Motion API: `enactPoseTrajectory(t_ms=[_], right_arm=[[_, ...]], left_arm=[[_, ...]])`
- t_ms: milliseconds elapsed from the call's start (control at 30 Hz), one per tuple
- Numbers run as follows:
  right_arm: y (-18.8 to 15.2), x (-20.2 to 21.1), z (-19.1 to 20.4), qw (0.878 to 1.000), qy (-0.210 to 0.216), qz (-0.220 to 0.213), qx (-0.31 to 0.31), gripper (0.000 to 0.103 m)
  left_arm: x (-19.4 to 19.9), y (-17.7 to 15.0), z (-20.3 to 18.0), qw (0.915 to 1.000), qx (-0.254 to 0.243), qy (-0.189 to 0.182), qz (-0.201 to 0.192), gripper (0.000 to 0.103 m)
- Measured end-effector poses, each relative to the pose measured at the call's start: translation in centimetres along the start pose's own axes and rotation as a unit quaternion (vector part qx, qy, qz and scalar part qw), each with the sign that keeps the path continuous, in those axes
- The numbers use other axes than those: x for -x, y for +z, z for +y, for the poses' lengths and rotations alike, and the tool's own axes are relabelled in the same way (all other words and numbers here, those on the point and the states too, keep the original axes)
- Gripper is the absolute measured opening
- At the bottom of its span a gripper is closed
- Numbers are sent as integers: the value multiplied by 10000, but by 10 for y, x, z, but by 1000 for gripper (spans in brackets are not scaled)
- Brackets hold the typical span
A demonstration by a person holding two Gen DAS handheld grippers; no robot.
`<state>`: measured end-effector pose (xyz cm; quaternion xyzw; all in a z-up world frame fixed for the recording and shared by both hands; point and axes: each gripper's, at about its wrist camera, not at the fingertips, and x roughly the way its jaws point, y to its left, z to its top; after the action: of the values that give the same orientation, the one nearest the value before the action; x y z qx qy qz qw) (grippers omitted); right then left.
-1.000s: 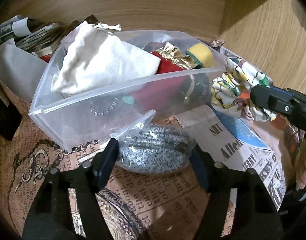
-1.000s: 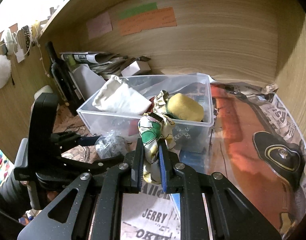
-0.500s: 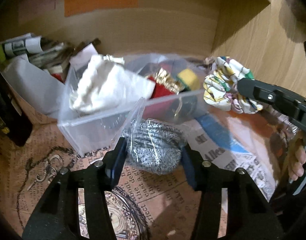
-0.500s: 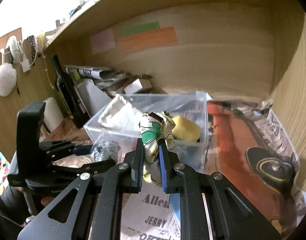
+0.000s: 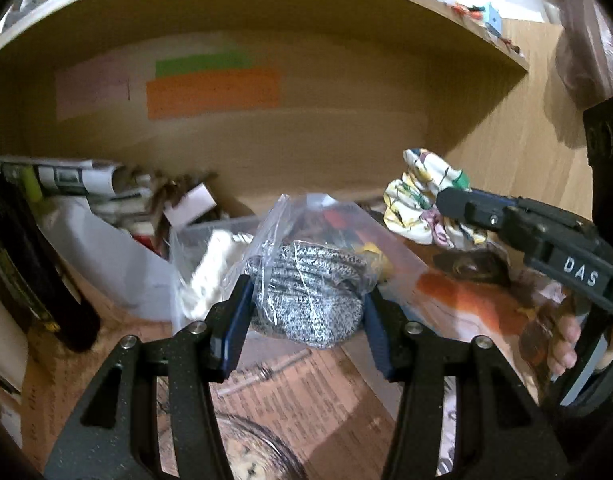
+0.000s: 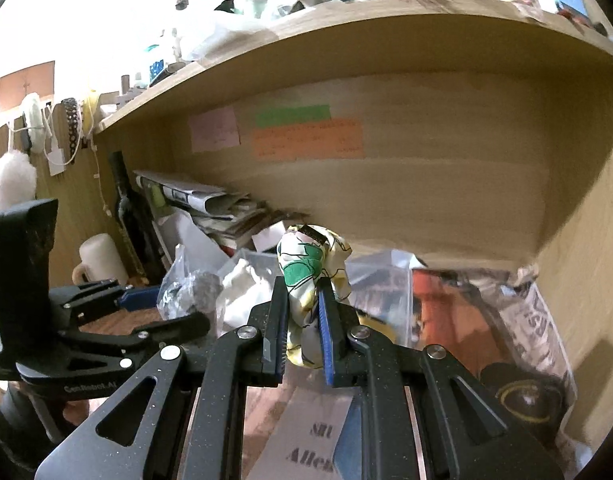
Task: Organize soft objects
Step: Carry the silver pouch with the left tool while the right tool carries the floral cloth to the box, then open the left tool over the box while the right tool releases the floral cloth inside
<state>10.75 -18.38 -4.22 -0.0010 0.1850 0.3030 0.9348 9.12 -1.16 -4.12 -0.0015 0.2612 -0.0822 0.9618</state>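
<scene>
Newsprint-patterned paper (image 5: pixel 306 396) covers the wooden desk across the lower part of both views, and a wooden shelf (image 6: pixel 346 36) arches over the top of the frame, its back wall carrying a green note (image 6: pixel 292 115), an orange note (image 6: pixel 308 139) and a pink one (image 6: pixel 214 129). A clear plastic bin (image 6: pixel 380 288) sits in the middle of the right wrist view, with a white cloth (image 6: pixel 242 284) in it; rolled newspapers (image 6: pixel 202 200) and a dark bottle (image 6: pixel 126 208) stand to its left. In the left wrist view, the left gripper (image 5: pixel 306 312) reaches up from the bottom centre, clamped on a clear plastic bag (image 5: pixel 302 236) holding a speckled grey knit bundle (image 5: pixel 310 292), lifted in front of the bin. At the right of that view, the right gripper (image 5: pixel 446 200) comes in from the edge, and its jaws are pressed together on a flowered scrunchie (image 6: pixel 306 276), held off the desk. A person's fingers (image 5: pixel 562 344) show at the lower right.
</scene>
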Motion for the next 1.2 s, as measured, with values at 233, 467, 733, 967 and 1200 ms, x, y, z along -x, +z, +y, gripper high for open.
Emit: enactPoseTrajectory(t_ms=[233,467,733,967,1200], right_arm=[[7,-33,-1,9997,49,235,35,12],[-11,-78,-8,9963,27,853,8,12],[-32,-111,-5,9887,101,1492,99,12],[-35,-112,-2,9860,72,1652,230,20],[-32,-99,2,9879,59,1522,300,35]], left_arm=[[-26,11,16,9995,52,272,170,52],[-74,5,35,9970,163,424,619,52],[-105,-1,42,9948,265,332,924,52],[-107,-1,47,9941,352,149,1019,67],[-85,-2,48,9953,428,64,864,72]])
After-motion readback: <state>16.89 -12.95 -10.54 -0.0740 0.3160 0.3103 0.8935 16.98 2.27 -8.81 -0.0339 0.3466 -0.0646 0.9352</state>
